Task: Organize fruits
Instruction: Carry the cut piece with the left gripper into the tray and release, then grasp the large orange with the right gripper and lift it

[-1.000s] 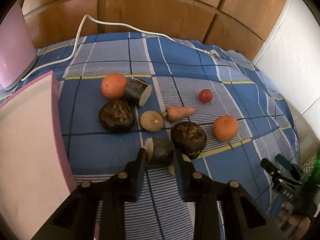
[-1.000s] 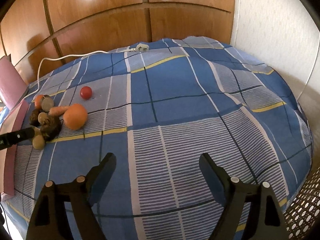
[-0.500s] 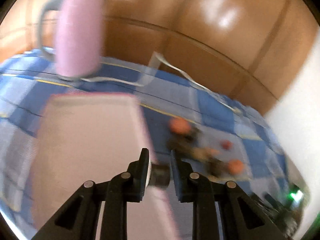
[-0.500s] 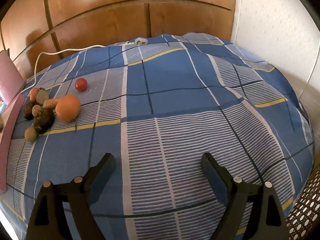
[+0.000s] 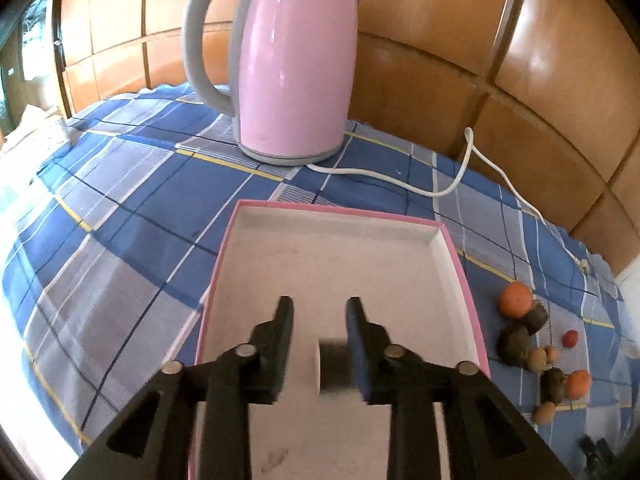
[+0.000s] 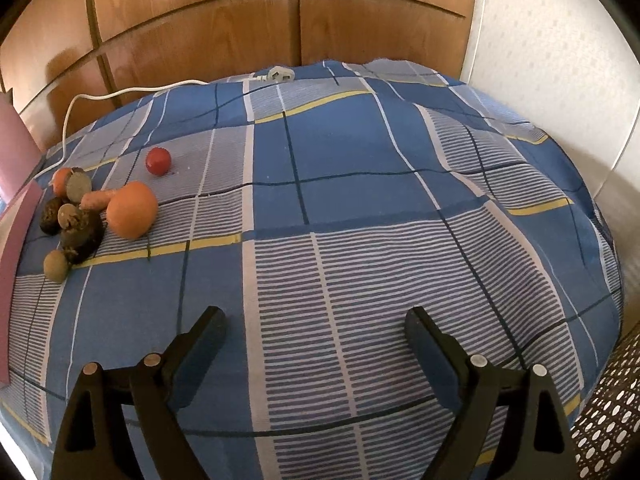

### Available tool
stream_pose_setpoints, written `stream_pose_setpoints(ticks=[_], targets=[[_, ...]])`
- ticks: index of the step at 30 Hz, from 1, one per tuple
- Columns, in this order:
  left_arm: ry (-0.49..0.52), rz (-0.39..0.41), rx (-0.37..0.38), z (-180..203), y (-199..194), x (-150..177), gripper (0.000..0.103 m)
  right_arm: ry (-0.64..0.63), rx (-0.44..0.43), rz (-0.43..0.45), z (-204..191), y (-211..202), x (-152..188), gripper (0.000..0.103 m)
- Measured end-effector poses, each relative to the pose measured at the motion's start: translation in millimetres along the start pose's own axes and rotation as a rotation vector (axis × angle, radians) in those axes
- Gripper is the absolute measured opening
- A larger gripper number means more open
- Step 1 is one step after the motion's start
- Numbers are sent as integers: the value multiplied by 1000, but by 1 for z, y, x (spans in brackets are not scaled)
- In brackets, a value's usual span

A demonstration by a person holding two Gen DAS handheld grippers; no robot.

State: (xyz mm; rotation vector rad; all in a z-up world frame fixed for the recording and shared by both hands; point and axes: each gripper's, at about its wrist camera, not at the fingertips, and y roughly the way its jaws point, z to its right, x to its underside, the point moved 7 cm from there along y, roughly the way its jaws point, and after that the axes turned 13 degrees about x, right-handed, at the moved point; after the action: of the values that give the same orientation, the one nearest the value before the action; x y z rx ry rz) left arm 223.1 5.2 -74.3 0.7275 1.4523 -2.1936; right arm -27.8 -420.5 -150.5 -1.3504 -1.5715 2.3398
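We judge the drop-off step in hand: our left gripper [image 5: 319,312] hangs over the pink tray [image 5: 456,256], jaws spread, the dark cut piece [image 5: 334,364] loose against the right finger — next, lift clear and go right to the fruit pile [image 5: 536,344]; right gripper [image 6: 314,326] idle, wide open.

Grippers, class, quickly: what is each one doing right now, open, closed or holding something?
Left gripper: open over the pink tray, the dark cut piece loose beside one finger.
Right gripper: open wide, holding nothing, above the blue checked cloth.
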Motion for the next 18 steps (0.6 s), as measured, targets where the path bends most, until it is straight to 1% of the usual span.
stream_pose_setpoints(ticks=[2, 3, 4, 5, 6, 7, 8, 9, 10, 13, 16, 18], targets=[[0, 6, -2, 2, -9, 6, 31, -1, 2, -5, -1, 1, 0, 92], [-1, 9, -3, 4, -13, 10, 34, -2, 4, -9, -1, 1, 0, 92], [-2, 15, -4, 6, -19, 15, 39, -4, 6, -14, -1, 1, -1, 92], [-3, 20, -6, 8, -25, 19, 42, -5, 4, -19, -1, 0, -1, 92], [-6, 27, -7, 9, -30, 24, 46, -7, 1, -26, -2, 0, -1, 89], [-9, 35, -4, 11, -35, 28, 50, -12, -2, -29, -3, -1, -3, 81], [-10, 41, -3, 11, -40, 33, 52, -19, -11, -27, -5, -2, -5, 77], [-10, 47, -4, 12, -45, 39, 57, -28, -29, -23, -9, -4, -7, 75], [-8, 49, -6, 13, -49, 45, 60, -33, -62, -16, -15, -8, -11, 75], [-15, 45, -8, 13, -58, 63, 64, -46, -119, 24, -29, -20, -22, 75], [-25, 33, -16, 11, -65, 79, 66, -75, -201, 53, -54, -31, -38, 75], [-40, 30, -16, 9, -70, 90, 66, -93, -228, 66, -66, -34, -46, 75]])
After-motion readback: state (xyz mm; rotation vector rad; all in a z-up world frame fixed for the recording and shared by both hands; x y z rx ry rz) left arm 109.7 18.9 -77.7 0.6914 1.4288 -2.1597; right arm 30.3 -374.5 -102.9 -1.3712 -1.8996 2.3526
